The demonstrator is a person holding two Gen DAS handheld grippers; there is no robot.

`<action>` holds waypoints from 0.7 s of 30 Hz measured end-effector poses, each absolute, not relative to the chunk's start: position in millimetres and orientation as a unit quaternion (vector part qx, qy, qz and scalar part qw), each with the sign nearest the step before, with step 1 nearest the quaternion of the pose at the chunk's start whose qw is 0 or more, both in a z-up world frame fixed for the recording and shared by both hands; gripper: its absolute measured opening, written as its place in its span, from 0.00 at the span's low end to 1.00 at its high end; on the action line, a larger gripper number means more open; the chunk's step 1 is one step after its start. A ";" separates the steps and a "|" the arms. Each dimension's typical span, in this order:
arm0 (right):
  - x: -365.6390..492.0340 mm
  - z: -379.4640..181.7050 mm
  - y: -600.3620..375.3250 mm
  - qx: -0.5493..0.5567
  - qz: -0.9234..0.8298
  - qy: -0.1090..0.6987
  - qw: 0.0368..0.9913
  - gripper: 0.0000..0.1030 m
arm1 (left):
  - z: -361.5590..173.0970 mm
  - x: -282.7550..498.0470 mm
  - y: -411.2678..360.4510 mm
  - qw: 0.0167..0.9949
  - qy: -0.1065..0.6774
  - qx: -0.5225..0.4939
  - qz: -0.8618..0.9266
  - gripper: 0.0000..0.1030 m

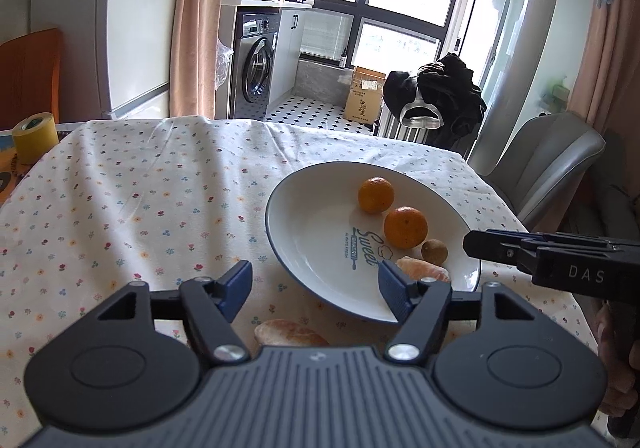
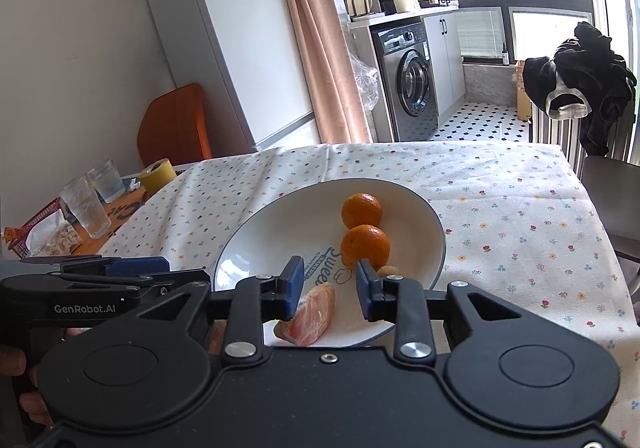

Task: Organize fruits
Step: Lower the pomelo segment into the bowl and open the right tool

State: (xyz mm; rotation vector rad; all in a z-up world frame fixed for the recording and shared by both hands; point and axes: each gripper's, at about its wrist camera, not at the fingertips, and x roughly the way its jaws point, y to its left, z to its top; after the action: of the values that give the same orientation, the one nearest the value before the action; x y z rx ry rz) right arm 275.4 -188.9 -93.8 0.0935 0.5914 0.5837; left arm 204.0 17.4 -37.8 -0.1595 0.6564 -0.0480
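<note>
1. White ceramic plate with a dark blue rim [image 1: 288, 248] sits on a table under a floral-print white tablecloth [image 1: 140, 188], the word "Sweet" printed in blue on its face.

2. Two whole round orange mandarins [image 2: 362, 210] and [image 2: 366, 244] rest side by side on the plate, with a small round brown fruit [image 1: 434, 251] just beside the nearer one.

3. A peeled pinkish-orange citrus segment [image 2: 314, 314] lies at the plate's near edge, between the spread blue pads of the right gripper [image 2: 328, 288]; the left pad looks to touch it, the right pad stands clear, so nothing is gripped.

4. The left gripper [image 1: 316, 284] hovers over the cloth at the plate's left rim, jaws wide apart and empty.

5. A second peeled pale-orange citrus piece [image 1: 290, 333] lies on the tablecloth off the plate, close under the left gripper's body.

6. At the far left of the table stand a yellow roll of tape [image 1: 34, 136] and two clear drinking glasses [image 2: 86, 210].

7. A steel-grey washing machine [image 2: 408, 82] and a white refrigerator [image 2: 232, 40] fill the background.
</note>
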 end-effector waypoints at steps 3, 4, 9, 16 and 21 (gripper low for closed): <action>268.9 -93.3 -190.9 0.044 0.282 0.288 0.914 0.32 | -36.5 197.3 20.0 0.944 0.320 -0.080 -0.020 0.70; 266.8 -93.3 -191.7 0.044 0.281 0.288 0.914 0.33 | -36.2 194.9 21.0 0.944 0.320 -0.080 -0.018 0.71; 255.9 -91.5 -198.4 0.046 0.274 0.285 0.917 0.41 | -33.9 183.8 24.0 0.945 0.316 -0.082 -0.013 0.73; 240.1 -89.4 -206.5 0.047 0.273 0.281 0.919 0.47 | -31.9 166.1 25.2 0.948 0.310 -0.076 -0.006 0.82; 231.6 -89.2 -209.7 0.048 0.271 0.282 0.919 0.50 | -31.1 154.3 24.1 0.949 0.306 -0.070 -0.003 0.88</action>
State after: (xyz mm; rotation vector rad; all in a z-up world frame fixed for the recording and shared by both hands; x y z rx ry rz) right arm 231.6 -209.7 -89.2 0.0991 0.5804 0.5579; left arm 154.3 24.1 -31.1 -0.1427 0.6231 -0.0060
